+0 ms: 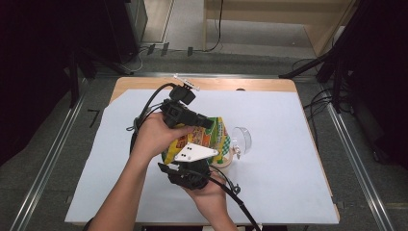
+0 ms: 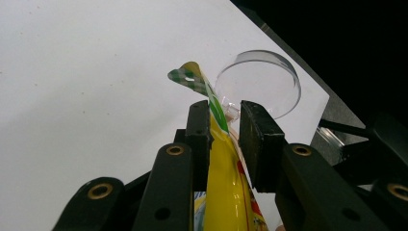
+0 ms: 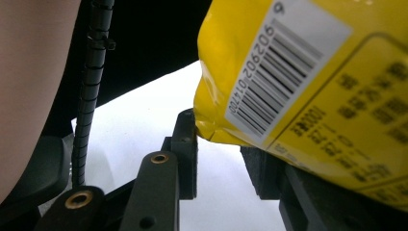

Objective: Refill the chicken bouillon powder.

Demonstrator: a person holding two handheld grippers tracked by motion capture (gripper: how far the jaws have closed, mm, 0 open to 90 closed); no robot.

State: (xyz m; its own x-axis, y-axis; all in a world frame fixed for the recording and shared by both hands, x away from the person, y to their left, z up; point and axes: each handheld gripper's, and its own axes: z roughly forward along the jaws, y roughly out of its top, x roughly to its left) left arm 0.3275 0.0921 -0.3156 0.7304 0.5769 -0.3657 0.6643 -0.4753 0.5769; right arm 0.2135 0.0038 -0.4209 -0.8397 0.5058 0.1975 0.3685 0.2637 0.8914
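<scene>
In the high view, the left hand [image 1: 156, 134] and the right gripper [image 1: 188, 166] cover most of the yellow snack bag [image 1: 217, 134], so we cannot read its print. The clear plastic cup [image 1: 241, 139] behind it is too small for us to tell if it lies or stands.

In the left gripper view, the bottom edge cuts off the bag [image 2: 226, 192], and we cannot tell whether both pads of the left gripper [image 2: 225, 130] press on it.

In the right gripper view, the bag [image 3: 308, 96] hides one jaw, its text is blurred, and the top and right edges cut it off.
</scene>
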